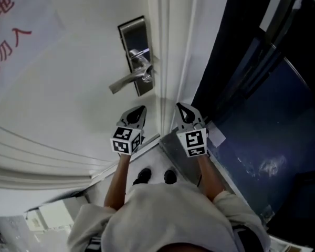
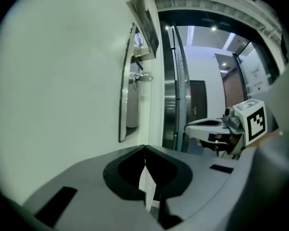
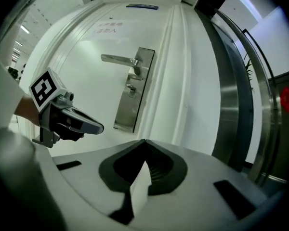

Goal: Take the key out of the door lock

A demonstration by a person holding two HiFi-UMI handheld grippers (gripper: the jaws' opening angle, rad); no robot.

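Now both tools hang side by side in the lower middle of the head view, short of the white door (image 1: pixel 68 88). The left gripper (image 1: pixel 138 112) points at the door face and the right gripper (image 1: pixel 182 109) at the moulding along the door's right side, neither touching it. Each has its jaws pressed together with nothing between them; in their own views the tips meet in a point. The key (image 3: pixel 130 88) sits in the steel lock plate (image 3: pixel 135 107) at the centre of the right gripper view. It shows as a small stub just under the lever handle (image 3: pixel 118 59), which reaches toward the left of that frame. In the left gripper view the plate is seen edge-on at upper centre, with the key standing out from it toward the right. Both grippers are well apart from the key. The person's two dark shoes (image 1: pixel 142 176) show at the bottom centre of the head view, and a dark blue panel (image 1: pixel 262 140) fills its right side.
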